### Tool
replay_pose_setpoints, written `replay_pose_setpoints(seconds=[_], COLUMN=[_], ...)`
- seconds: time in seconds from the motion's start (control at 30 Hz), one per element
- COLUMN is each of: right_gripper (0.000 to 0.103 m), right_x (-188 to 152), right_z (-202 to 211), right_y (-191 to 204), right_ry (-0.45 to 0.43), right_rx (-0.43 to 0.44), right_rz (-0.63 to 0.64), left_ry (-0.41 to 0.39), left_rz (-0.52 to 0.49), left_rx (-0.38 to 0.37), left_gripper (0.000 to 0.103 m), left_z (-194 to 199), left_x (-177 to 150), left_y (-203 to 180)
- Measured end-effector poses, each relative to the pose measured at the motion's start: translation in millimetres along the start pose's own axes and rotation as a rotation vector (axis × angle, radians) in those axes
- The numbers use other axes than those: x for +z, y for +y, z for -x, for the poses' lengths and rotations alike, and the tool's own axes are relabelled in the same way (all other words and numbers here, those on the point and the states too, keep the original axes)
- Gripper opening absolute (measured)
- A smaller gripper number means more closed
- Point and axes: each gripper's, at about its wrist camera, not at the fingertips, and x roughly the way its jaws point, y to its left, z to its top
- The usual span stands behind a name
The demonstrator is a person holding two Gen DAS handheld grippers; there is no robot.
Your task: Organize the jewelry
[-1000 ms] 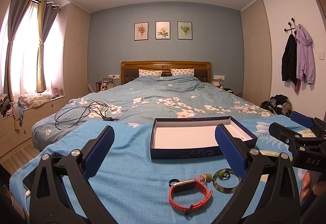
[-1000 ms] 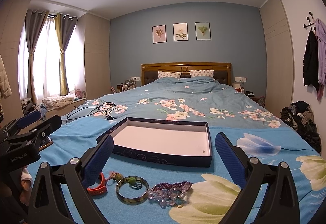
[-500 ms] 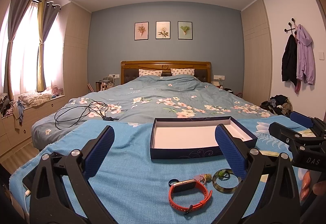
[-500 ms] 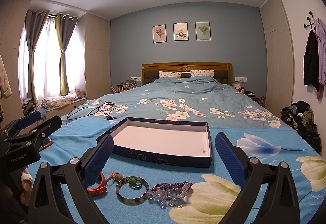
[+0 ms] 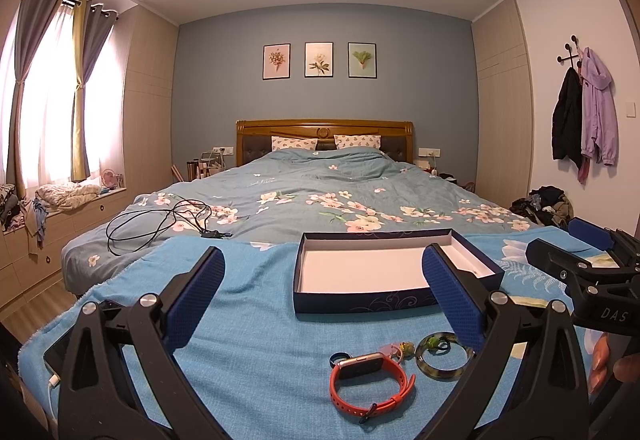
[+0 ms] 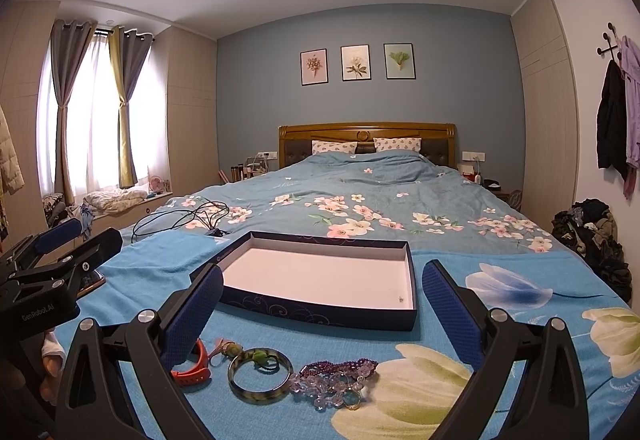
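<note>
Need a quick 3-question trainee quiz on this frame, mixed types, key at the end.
1. True or false: the navy box already holds jewelry.
2. Which lies nearest the left claw: A) beaded bracelets B) orange watch C) bangle?
3. Fill in: both claws are ___, gripping nothing; the right claw faces the box.

Key: 1 false, apart from a tiny speck the box is bare; 2 B; 3 open.
</note>
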Motion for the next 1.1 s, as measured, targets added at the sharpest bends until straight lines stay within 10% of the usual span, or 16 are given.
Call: replay_pose_setpoints(seconds=[1.1], right_gripper=[0.096], right_x=[-1.7], right_z=[-0.1], right_y=[2.1], right_ry=[0.008], right_rx=[0.006], right_rz=[-0.006], left_ry=[0.010], left_rz=[0.001], left_rx=[-0.010], left_gripper=[0.097], left_z=[1.0], left_x=[-1.6], left_y=[-0.6])
